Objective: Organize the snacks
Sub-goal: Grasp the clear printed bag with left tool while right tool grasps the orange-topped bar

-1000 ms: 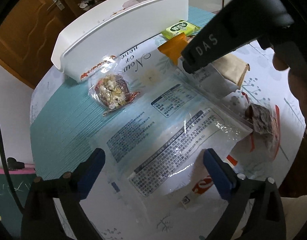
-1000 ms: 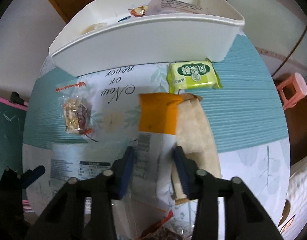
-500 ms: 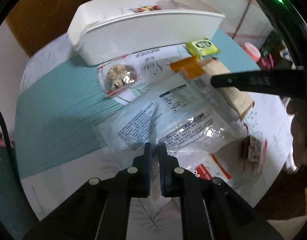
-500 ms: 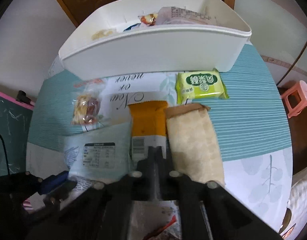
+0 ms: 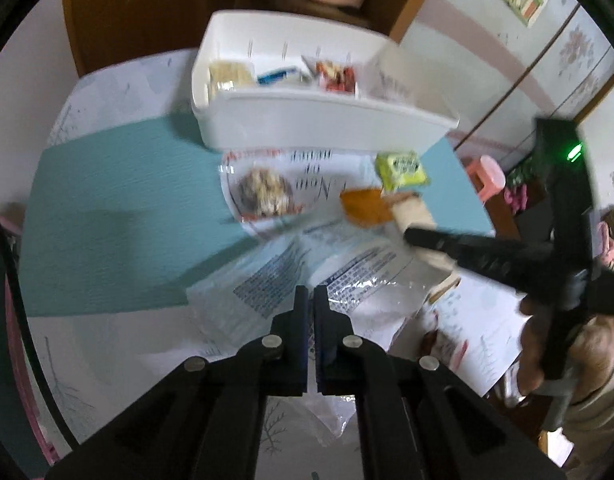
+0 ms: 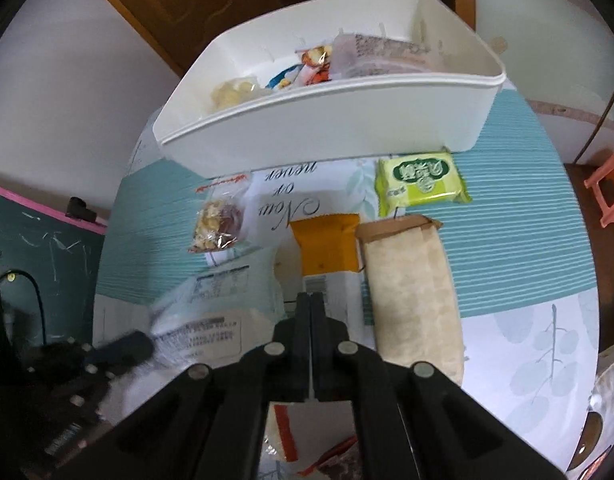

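Note:
My left gripper point(image 5: 311, 294) is shut on the near edge of a large pale blue packet point(image 5: 283, 276) with printed labels, which hangs tilted above the tablecloth. My right gripper point(image 6: 310, 299) is shut on the white lower part of an orange-topped packet point(image 6: 327, 244) that lies on the table. A beige packet point(image 6: 411, 292) lies right beside it, and a green packet point(image 6: 421, 184) lies farther back. A clear bag of nut snack point(image 6: 217, 220) rests at the left. The white bin point(image 6: 327, 128) behind them holds several snacks.
A red-and-white wrapper point(image 6: 285, 436) lies close under my right gripper. A pink stool point(image 6: 605, 196) stands off the table's right edge, and a wooden cabinet point(image 6: 195, 4) is behind the bin. A person's hand point(image 5: 547, 356) holds the right gripper.
Both grippers have gone from open to shut. The left one has risen and rolled with the pale blue packet in it. The right one closed on the orange-topped packet and hardly moved.

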A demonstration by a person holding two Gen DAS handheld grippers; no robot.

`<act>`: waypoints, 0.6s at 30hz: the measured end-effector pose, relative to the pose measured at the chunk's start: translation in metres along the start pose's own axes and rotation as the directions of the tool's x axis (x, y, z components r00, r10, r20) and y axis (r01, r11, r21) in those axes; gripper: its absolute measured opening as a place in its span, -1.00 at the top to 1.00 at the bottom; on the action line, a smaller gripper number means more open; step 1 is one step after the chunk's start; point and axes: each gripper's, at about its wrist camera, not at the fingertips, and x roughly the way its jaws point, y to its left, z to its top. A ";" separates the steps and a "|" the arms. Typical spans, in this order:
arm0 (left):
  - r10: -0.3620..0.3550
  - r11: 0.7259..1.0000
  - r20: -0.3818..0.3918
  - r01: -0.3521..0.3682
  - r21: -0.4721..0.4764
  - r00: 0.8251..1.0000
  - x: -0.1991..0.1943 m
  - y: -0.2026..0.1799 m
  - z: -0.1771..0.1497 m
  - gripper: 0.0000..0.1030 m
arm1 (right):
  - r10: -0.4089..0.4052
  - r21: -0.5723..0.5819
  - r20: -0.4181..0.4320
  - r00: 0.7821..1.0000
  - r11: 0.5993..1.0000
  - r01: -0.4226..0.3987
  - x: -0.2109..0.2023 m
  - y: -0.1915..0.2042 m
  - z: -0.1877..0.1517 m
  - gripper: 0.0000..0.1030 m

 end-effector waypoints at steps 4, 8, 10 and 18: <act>-0.008 1.000 0.058 0.009 -0.020 0.998 -0.022 -0.003 0.013 1.00 | -0.029 0.002 -0.052 0.998 1.000 0.029 0.012 0.002 0.004 0.91; -0.002 1.000 0.084 0.005 -0.030 0.996 -0.034 0.001 0.025 1.00 | -0.060 -0.007 -0.085 0.995 0.998 0.060 0.026 0.002 0.004 0.50; -0.005 0.999 0.068 0.008 -0.044 0.998 -0.030 0.005 0.027 1.00 | -0.065 -0.011 -0.093 0.994 0.998 0.065 0.029 0.001 0.004 0.48; -0.005 0.999 -0.056 0.007 0.034 0.998 0.013 0.026 0.024 -0.43 | -0.072 -0.004 -0.143 0.987 0.997 0.072 0.041 -0.003 0.001 0.09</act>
